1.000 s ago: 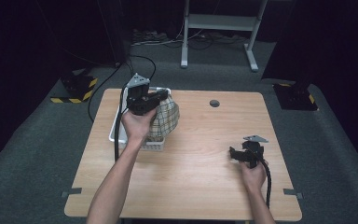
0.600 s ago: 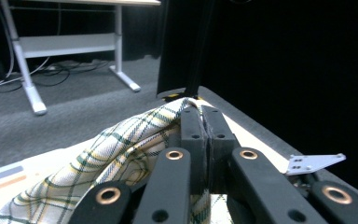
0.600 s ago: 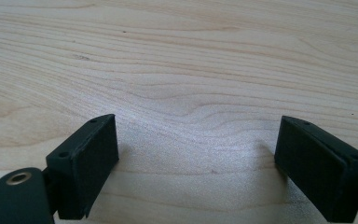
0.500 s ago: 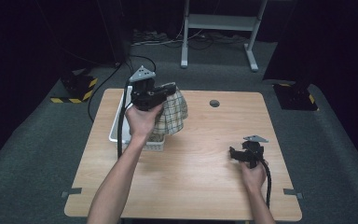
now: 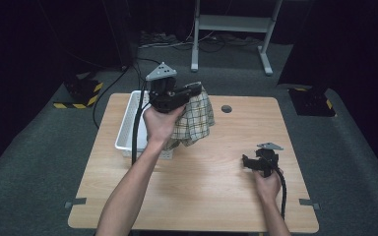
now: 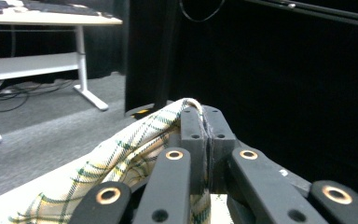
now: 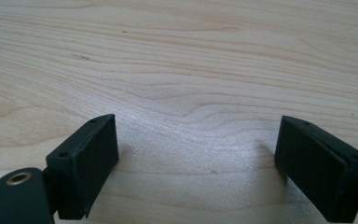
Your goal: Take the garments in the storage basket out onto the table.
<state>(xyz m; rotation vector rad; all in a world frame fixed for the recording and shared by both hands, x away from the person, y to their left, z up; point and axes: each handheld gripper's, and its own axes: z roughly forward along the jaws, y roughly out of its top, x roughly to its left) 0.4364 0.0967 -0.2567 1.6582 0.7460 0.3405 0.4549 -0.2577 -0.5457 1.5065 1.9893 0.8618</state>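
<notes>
A cream cloth with a green plaid pattern [image 5: 193, 120] hangs above the table's back left, beside a white basket [image 5: 126, 130]. My left gripper [image 5: 196, 89] is shut on the cloth's top edge and holds it up in the air. In the left gripper view the plaid cloth [image 6: 116, 161] drapes to the left of the two jaws, and my left gripper [image 6: 206, 122] pinches its edge. My right gripper [image 5: 244, 162] rests low over the wooden table [image 5: 211, 196] at the right. In the right gripper view my right gripper [image 7: 196, 154] stands open with only bare wood between the jaws.
A small dark round hole [image 5: 226, 108] sits near the table's far edge. Beyond the table stand a white desk frame [image 5: 229, 24] and yellow-black striped floor blocks [image 5: 81, 93]. Dark curtains surround the area.
My left gripper has risen and shifted right, lifting the plaid cloth out of the basket. The right gripper has stayed in place.
</notes>
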